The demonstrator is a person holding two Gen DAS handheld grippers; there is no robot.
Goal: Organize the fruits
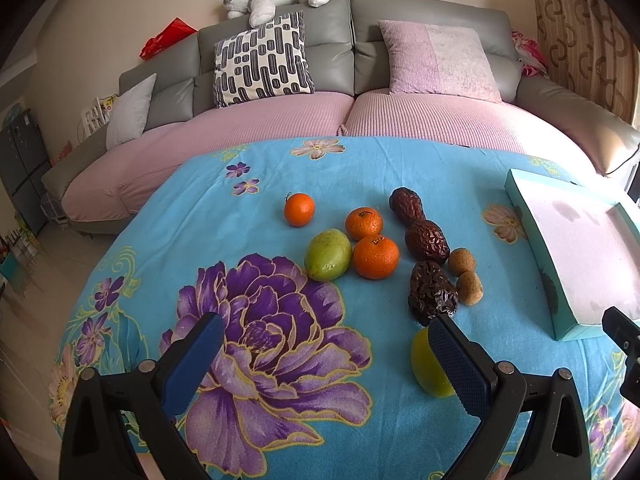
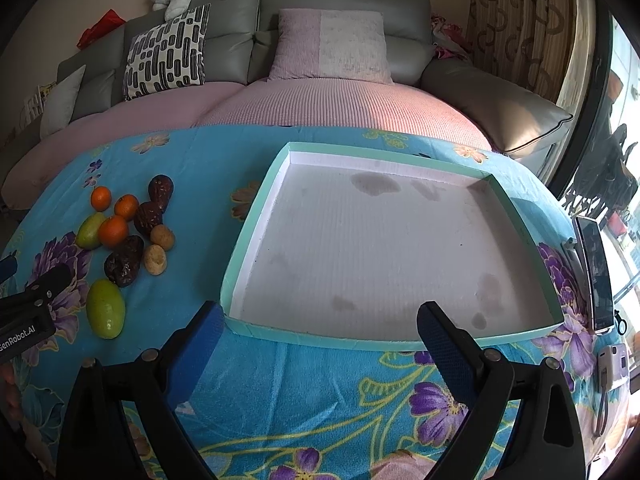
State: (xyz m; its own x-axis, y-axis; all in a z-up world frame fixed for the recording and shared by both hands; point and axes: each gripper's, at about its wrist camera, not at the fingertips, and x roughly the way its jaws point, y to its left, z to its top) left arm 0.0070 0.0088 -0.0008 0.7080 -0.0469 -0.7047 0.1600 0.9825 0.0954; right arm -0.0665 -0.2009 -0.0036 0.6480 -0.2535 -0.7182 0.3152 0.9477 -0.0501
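The left gripper point(image 1: 328, 344) is spread wide over the fleecy blue floral cloth point(image 1: 360, 168), holding nothing; its ribbed blue right pad point(image 1: 456, 364) overlaps a smooth yellow-green oval fruit point(image 1: 426, 368) in the view, though contact cannot be told. Beyond it lie three glossy oranges point(image 1: 375, 257), a green mango-shaped fruit point(image 1: 328, 255), three wrinkled dark-red dates point(image 1: 431, 292) and two rough tan round fruits point(image 1: 470, 287), clustered close together. The right gripper point(image 2: 320, 328) also stands wide open and empty, its tips just before the near rim of a shallow teal-edged tray point(image 2: 256, 216). The tray's white ribbed floor bears dark stains and holds no fruit.
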